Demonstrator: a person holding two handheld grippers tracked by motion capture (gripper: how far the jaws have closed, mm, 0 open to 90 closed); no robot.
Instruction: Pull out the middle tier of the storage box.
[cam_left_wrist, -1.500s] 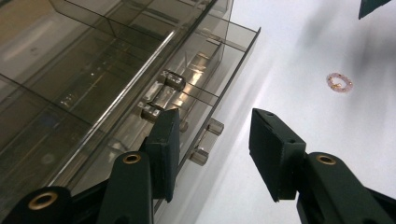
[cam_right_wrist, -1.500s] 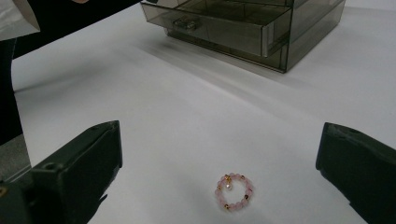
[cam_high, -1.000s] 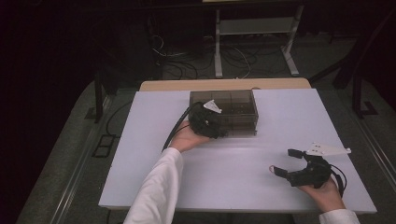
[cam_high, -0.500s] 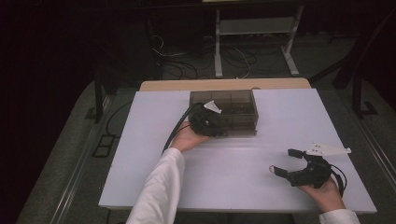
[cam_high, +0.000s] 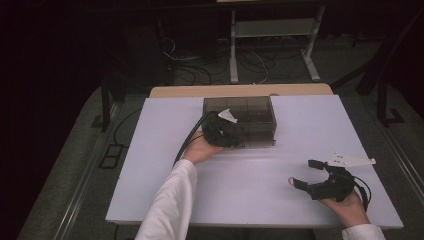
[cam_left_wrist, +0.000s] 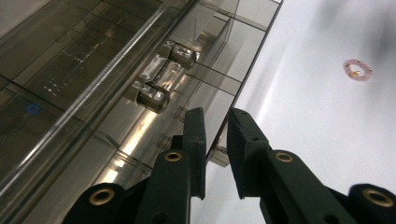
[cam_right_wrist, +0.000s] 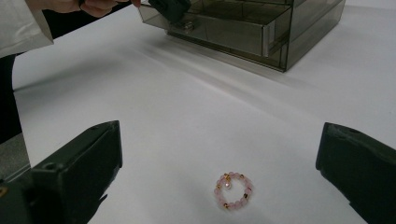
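We hold our left gripper (cam_high: 226, 134) at the front of the smoky transparent drawer box (cam_high: 250, 107) that sits at the far middle of the white table (cam_high: 150, 150); in the left gripper view its two black jaws have just been closing and now stand nearly together at the handle of the lower drawer (cam_left_wrist: 218, 151), with the clear tab of that handle between the pads; the pads hide the very contact, so we take it as a grip on the handle; above it, in the same view, the clear handle of the upper drawer (cam_left_wrist: 161, 77) stands free, and the drawers show divided compartments through their tinted walls.

Our right gripper (cam_high: 310, 174) rests low over the near right part of the table, well apart from the box; its jaws stand wide open and hold nothing; in the right gripper view the pink bead bracelet (cam_right_wrist: 232, 190) with small gold beads lies flat on the table between the two jaws, touching neither; the same bracelet shows in the left gripper view as a small pink ring (cam_left_wrist: 358, 70) on the bare white surface, well away from the box.
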